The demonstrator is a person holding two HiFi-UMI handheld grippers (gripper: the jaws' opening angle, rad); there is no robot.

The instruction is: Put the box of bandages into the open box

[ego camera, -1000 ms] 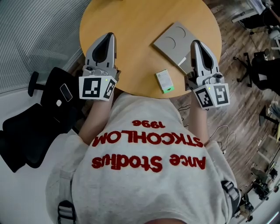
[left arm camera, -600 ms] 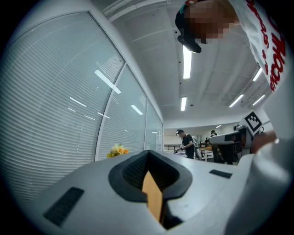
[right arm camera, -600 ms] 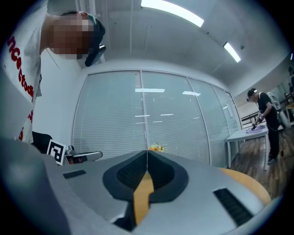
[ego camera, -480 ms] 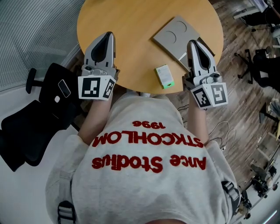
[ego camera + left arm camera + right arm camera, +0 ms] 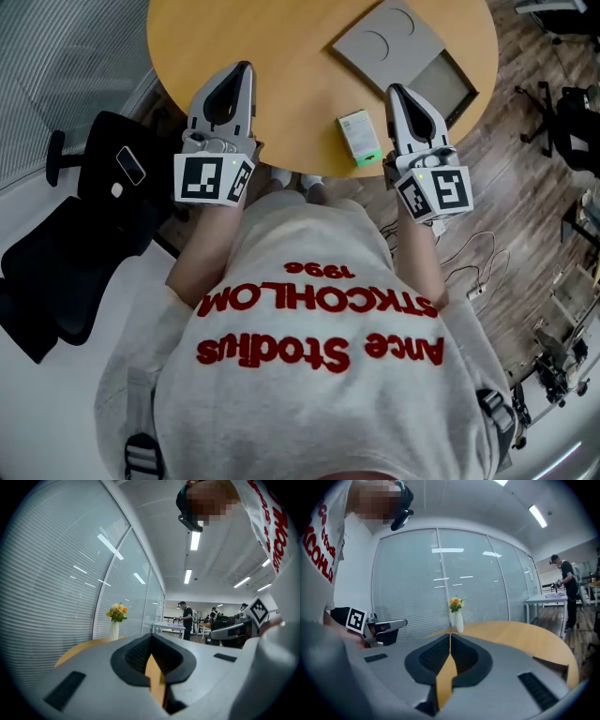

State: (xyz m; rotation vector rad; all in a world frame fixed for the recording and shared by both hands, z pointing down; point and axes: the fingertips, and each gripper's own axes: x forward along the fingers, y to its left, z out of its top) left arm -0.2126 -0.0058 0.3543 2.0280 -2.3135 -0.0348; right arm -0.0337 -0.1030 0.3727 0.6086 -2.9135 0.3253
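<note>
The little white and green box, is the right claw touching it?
Apart. The head view shows a strip of bare wooden table between the small white and green cardboard box and the right claw, whose jaws are shut on nothing.

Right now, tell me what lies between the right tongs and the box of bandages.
Nothing: in the head view only a narrow strip of bare table separates the right tongs from the box of bandages.
</note>
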